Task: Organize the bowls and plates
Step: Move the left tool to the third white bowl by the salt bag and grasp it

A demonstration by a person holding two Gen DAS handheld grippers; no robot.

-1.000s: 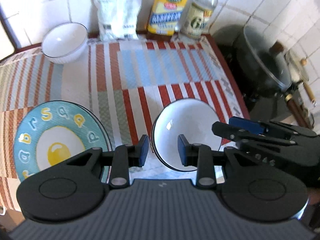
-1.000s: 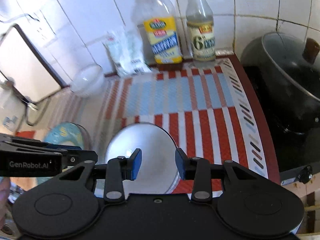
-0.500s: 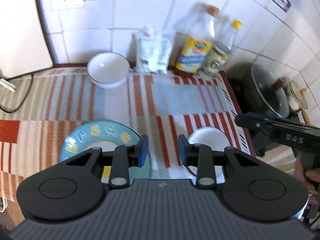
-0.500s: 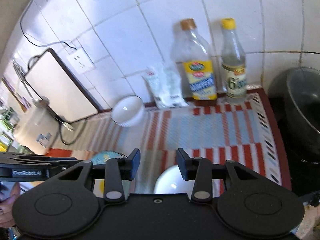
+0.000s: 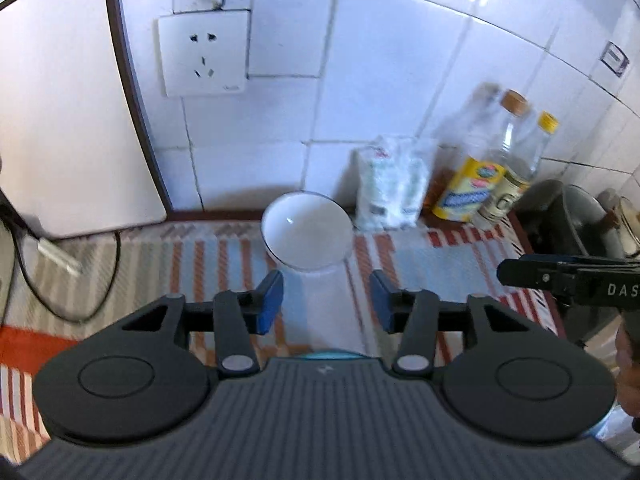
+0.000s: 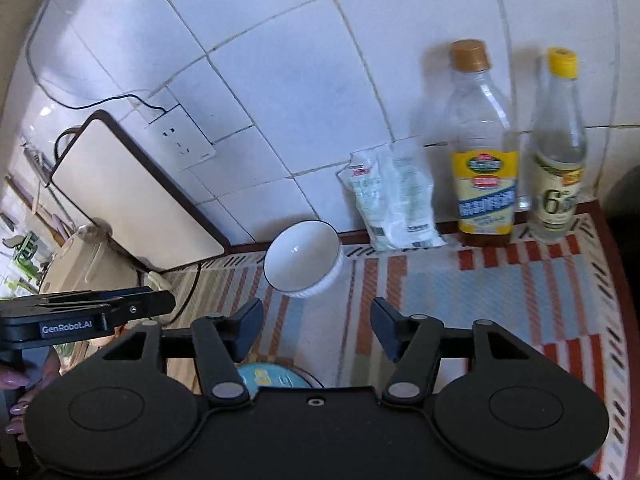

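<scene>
A white bowl (image 5: 308, 232) with a dark rim stands on the striped mat by the tiled wall, and the right wrist view shows the same bowl (image 6: 302, 258). My left gripper (image 5: 326, 302) hovers short of it, jaws opening, nothing between them. My right gripper (image 6: 316, 330) is also opening and empty, a little before the bowl. A sliver of the blue egg plate (image 6: 274, 376) peeks out under the right gripper, and the plate's edge (image 5: 332, 355) shows under the left one. The second white bowl is hidden from both views.
A white packet (image 6: 394, 200) and two bottles (image 6: 482, 152) stand against the wall right of the bowl. A white board (image 5: 68, 120) leans at the left, with a cable (image 5: 60, 280) on the mat. A dark pot (image 5: 568, 216) sits at the right edge.
Both grippers lifted and pulled away from the near bowl and plate, tilting up toward the wall. Their jaws widened. The far bowl now lies ahead of both.
</scene>
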